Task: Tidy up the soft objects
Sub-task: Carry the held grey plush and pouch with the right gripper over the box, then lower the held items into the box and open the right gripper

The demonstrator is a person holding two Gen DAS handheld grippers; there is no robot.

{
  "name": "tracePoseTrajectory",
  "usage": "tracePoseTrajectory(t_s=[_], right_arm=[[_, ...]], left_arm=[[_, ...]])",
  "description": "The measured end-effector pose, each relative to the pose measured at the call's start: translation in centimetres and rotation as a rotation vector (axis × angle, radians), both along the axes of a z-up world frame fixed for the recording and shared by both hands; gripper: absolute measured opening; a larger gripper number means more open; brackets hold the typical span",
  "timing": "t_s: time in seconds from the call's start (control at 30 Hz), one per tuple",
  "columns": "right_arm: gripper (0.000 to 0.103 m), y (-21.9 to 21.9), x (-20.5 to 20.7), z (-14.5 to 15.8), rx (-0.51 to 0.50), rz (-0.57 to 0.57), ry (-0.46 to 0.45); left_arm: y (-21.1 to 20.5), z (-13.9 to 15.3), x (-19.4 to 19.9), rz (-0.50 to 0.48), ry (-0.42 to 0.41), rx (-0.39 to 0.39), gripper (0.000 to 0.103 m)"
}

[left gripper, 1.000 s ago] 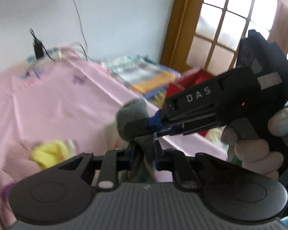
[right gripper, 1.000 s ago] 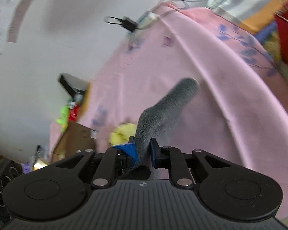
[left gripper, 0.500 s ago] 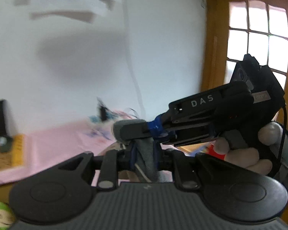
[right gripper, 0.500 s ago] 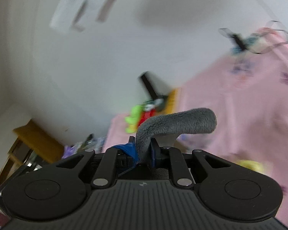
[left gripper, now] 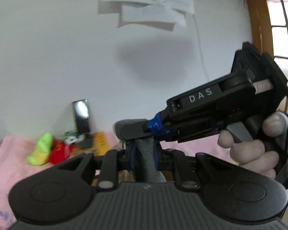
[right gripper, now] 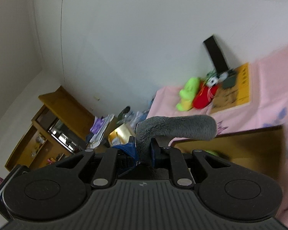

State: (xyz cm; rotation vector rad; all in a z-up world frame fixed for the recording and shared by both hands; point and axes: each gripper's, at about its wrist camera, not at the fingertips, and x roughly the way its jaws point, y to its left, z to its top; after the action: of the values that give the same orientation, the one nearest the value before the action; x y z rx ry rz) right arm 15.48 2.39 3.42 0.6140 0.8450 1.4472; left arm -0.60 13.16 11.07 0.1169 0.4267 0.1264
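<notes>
Both grippers have swung up from the pink bed (right gripper: 259, 88), the left gripper (left gripper: 145, 151) and right gripper (right gripper: 144, 149) fingers each pinching the grey plush limb (right gripper: 174, 127), whose long axis runs toward the green toy (right gripper: 188, 92) at frame's right.

Both claws now ride higher and face the white wall (left gripper: 67, 57), the grey plush piece (right gripper: 174, 128) lifted off the pink bedspread (right gripper: 268, 105); green and red toys (right gripper: 197, 93) appear by that wall.

Soft daylight enters from the window (left gripper: 284, 34) at two o'clock; shadows on the wall (left gripper: 48, 57) are diffuse. Motion blur smears both views, and fisheye edges bend.
</notes>
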Motion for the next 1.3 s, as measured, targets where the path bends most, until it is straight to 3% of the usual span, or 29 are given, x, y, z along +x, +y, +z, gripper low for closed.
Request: tracePoseTrajectory(t_s=[0.37, 0.63, 0.87, 1.07, 1.17, 1.3], right_arm=[[0.0, 5.6, -4.0, -4.2, -0.111, 0.038, 0.077], [0.0, 7.6, -5.7, -7.0, -0.214, 0.077, 0.145], [0.0, 7.9, -6.0, -8.2, -0.281, 0.118, 0.189], [0.001, 6.2, -3.5, -6.4, -0.206, -0.026, 0.171], [0.002, 7.7, -2.2, -6.4, -0.312, -0.12, 0.107], [0.002, 9.7, -2.4, -8.0, -0.419, -0.08, 0.103]], left_arm=[[6.3, -5.7, -3.9, 0.034, 0.182, 0.091, 0.015], [9.6, -9.2, -4.7, 0.111, 0.273, 0.073, 0.015], [10.7, -10.4, -5.2, 0.121, 0.29, 0.037, 0.015], [10.3, -11.0, -5.2, 0.086, 0.317, 0.024, 0.015], [10.2, -11.1, -5.2, 0.087, 0.33, 0.016, 0.015], [10.4, -10.6, -5.7, 0.076, 0.333, -0.032, 0.015]])
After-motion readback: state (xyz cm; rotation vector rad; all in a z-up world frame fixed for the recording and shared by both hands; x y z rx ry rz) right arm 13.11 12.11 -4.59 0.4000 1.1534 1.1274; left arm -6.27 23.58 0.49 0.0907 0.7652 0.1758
